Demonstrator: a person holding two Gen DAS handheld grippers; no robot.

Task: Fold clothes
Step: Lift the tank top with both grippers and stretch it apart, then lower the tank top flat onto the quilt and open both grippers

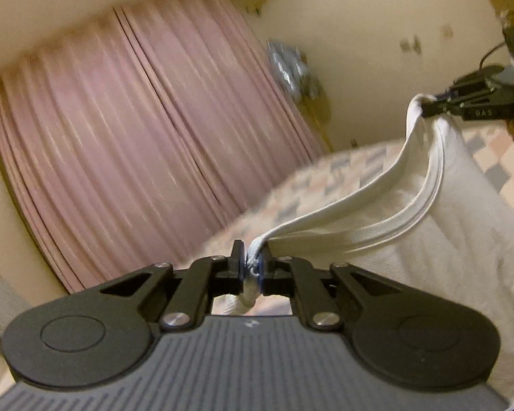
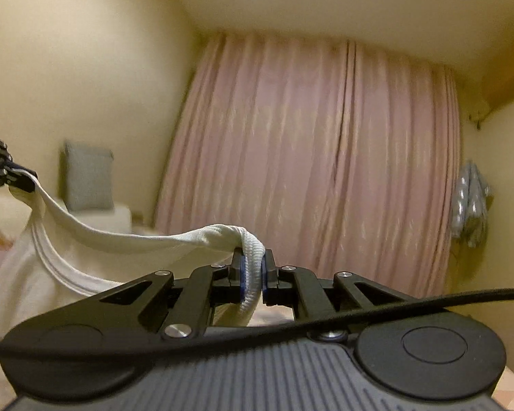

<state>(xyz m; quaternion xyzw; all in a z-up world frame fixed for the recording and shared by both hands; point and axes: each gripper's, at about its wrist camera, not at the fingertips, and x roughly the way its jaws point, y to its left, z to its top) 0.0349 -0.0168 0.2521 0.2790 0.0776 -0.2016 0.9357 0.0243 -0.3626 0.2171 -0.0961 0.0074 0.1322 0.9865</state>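
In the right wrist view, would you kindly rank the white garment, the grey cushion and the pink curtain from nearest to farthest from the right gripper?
1. White garment: clamped in the right gripper, trailing left.
2. Grey cushion: left, beyond the garment.
3. Pink curtain: straight ahead, at the back wall.

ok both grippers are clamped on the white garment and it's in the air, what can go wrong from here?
1. The left gripper and right gripper each pinch only a narrow bunched bit of the white garment at its ribbed edge; either could slip under the hanging weight.
2. The edge sags between the grips, so it may land creased on the patterned bed cover.
3. A black cable crosses the right gripper and might snag the cloth.
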